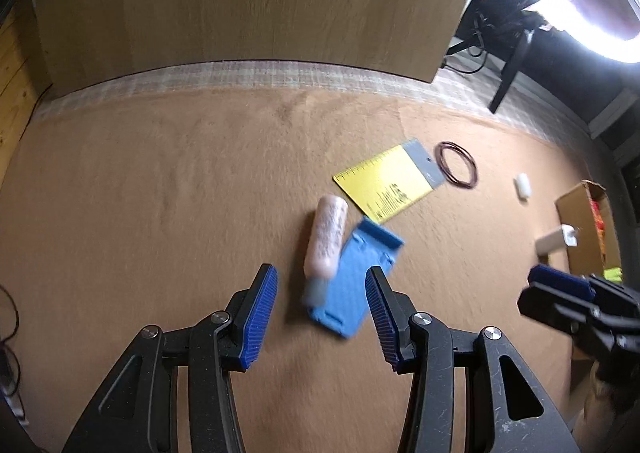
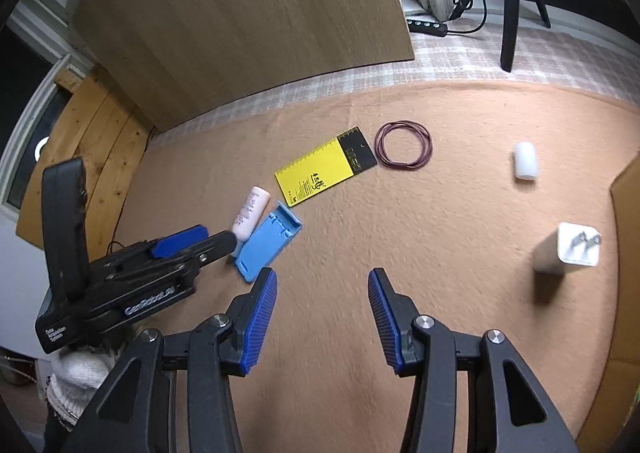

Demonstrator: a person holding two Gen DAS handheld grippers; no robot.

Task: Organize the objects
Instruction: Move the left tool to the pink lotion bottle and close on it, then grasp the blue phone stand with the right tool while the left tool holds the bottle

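Tongs (image 2: 192, 249) body lettered "GenRobot.AI"

A matt, fuzzy tan blanket (image 2: 460, 253) covers the floor. The blue case (image 2: 266, 247) looks like smooth plastic, the yellow card (image 2: 316, 173) like glossy paper. The white charger (image 2: 568, 251) is smooth plastic. The panel (image 2: 240, 13) behind shows wood grain. The tool's blue pads (image 2: 260, 319) are ribbed.

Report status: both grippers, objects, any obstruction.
Left gripper open over blue case and pink tube. Right gripper open, empty. Nothing in the way.
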